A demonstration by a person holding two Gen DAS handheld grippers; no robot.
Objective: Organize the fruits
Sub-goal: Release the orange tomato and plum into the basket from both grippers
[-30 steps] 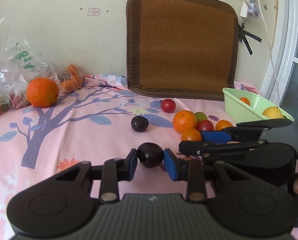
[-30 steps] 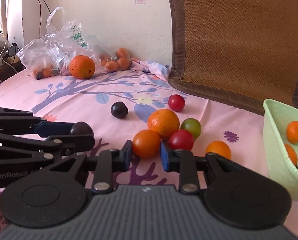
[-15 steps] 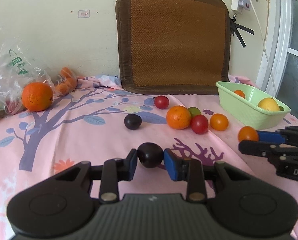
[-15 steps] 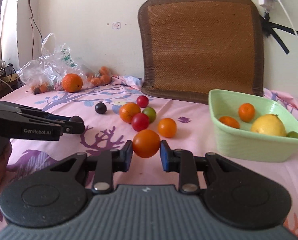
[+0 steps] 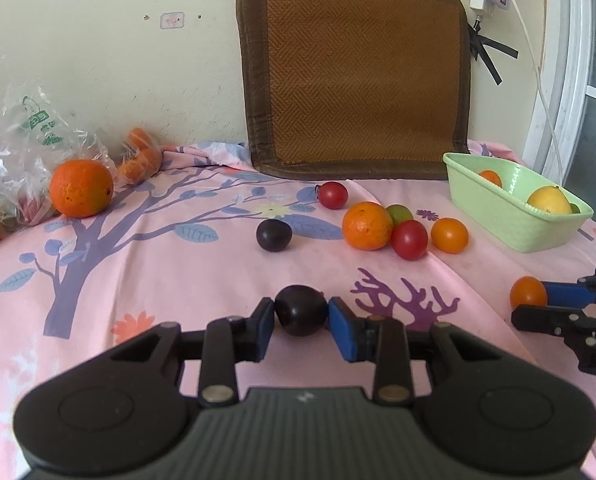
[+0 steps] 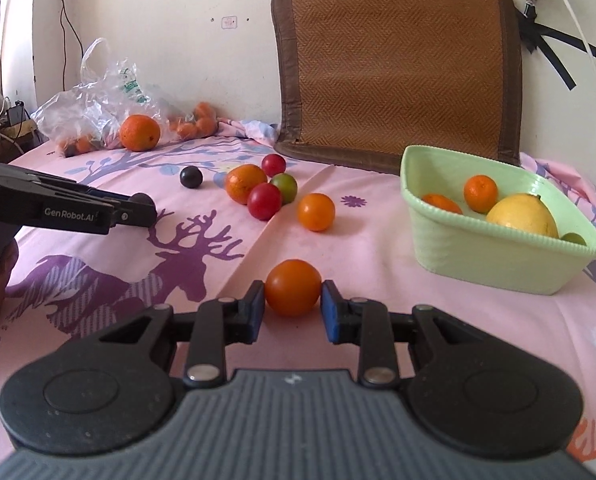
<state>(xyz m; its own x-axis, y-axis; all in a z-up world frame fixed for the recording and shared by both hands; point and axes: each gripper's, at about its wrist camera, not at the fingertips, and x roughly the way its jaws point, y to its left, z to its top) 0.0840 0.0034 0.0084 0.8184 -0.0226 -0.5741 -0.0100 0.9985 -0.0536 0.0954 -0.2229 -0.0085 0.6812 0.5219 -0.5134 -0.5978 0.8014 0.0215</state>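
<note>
Plum (image 5: 300, 310): my left gripper (image 5: 301, 322) is gripping it.
Tomato (image 6: 293, 288): my right gripper (image 6: 293, 307) is carrying it away from the pile, nearing the bowl (image 6: 498, 258) on the right.

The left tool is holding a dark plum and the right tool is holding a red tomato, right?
Not quite. The left tool does hold the dark plum, but the right tool holds an orange fruit, not a red tomato. The right wrist view shows it; the red tomato lies on the cloth farther back.
</note>
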